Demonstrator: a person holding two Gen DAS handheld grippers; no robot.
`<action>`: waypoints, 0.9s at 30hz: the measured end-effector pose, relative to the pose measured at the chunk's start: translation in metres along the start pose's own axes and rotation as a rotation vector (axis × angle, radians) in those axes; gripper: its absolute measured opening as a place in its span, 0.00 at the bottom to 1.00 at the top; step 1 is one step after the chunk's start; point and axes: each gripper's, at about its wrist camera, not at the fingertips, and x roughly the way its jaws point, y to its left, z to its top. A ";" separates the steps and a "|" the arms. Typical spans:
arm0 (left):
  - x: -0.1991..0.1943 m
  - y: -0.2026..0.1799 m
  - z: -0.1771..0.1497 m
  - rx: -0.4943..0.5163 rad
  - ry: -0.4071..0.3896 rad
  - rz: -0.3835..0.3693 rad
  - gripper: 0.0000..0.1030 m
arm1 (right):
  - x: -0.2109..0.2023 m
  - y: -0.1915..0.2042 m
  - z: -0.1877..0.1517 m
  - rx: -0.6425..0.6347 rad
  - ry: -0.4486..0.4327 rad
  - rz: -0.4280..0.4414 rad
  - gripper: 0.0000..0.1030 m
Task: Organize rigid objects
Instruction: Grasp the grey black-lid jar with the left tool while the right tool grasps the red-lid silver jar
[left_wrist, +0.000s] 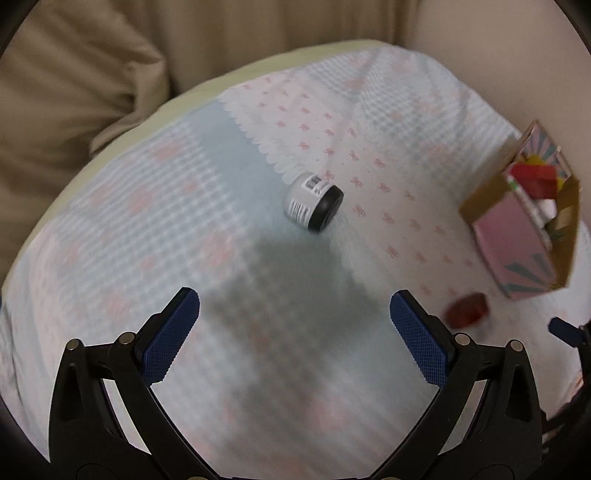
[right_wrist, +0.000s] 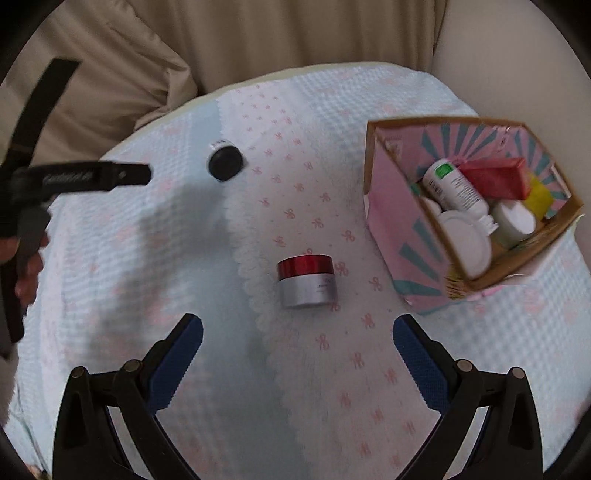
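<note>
A small white jar with a black lid (left_wrist: 313, 202) lies on its side on the patterned cloth, ahead of my open, empty left gripper (left_wrist: 294, 314). It also shows in the right wrist view (right_wrist: 225, 162), far left. A silver jar with a red lid (right_wrist: 306, 281) stands just ahead of my open, empty right gripper (right_wrist: 297, 341); it shows blurred in the left wrist view (left_wrist: 466, 310). A pink cardboard box (right_wrist: 399, 225) at the right holds a white bottle (right_wrist: 456, 190), a red box (right_wrist: 496, 177), a yellow block and white jars. The box also shows in the left wrist view (left_wrist: 513, 236).
The blue and pink patterned cloth (right_wrist: 184, 258) covers a rounded cushion. Beige sofa cushions (right_wrist: 129, 74) rise behind it. The left gripper's body and the hand holding it (right_wrist: 33, 206) show at the left of the right wrist view.
</note>
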 end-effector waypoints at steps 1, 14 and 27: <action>0.018 -0.002 0.008 0.025 0.001 -0.003 1.00 | 0.010 -0.001 0.000 0.003 0.003 -0.006 0.99; 0.118 -0.003 0.052 0.116 -0.003 -0.064 0.83 | 0.079 -0.011 0.010 0.042 0.064 -0.007 0.83; 0.131 -0.013 0.055 0.164 -0.018 -0.129 0.53 | 0.093 -0.006 0.015 0.028 0.081 -0.030 0.50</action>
